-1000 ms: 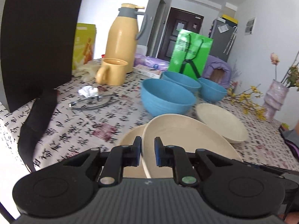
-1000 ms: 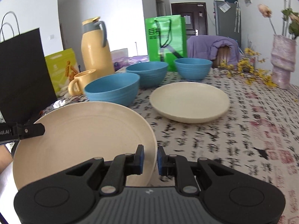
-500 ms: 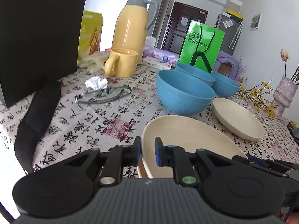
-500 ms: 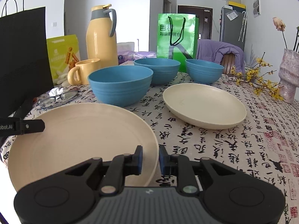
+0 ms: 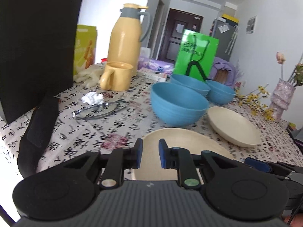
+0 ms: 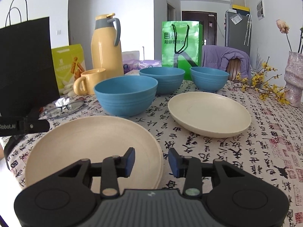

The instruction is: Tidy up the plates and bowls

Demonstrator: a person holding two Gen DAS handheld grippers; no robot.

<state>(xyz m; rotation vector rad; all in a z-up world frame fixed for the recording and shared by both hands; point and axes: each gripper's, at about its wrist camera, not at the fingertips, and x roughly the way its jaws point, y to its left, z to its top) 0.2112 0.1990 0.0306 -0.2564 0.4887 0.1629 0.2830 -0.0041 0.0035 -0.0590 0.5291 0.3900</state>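
"Robot.AI" is printed in white on the left gripper (image 6: 24, 126); the green bag (image 6: 180, 47) bears Chinese characters.

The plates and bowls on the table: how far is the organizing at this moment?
Done: the near cream plate lies flat, seemingly on top of another, since a second rim shows under it. In hand: nothing is gripped; the left gripper and right gripper are opening their jaws around its rim. Left: the far cream plate lies apart, and the three blue bowls stand separately, not nested.
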